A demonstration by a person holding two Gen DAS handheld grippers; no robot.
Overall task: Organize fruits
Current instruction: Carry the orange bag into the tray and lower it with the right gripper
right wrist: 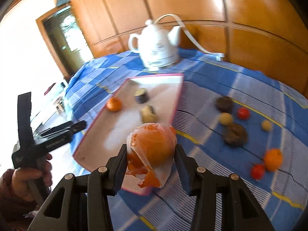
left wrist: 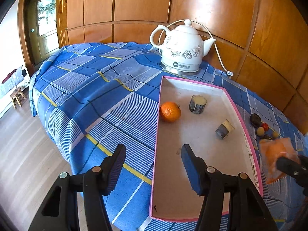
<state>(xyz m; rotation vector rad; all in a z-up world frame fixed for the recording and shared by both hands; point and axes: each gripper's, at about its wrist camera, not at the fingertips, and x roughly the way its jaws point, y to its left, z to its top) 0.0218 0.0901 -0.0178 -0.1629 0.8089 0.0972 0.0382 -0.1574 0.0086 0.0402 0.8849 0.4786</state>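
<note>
Orange fruit (right wrist: 154, 150) in thin wrap, clamped by right hand-held gripper (right wrist: 151, 165) above tray (right wrist: 80, 150) corner; wrap could slip. Left hand-held gripper (left wrist: 154, 165) gapes empty.

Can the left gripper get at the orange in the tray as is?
Probably yes. The left gripper is open and empty, straddling the near part of the tray's pink rim, and the orange lies just ahead by that rim with nothing between.
</note>
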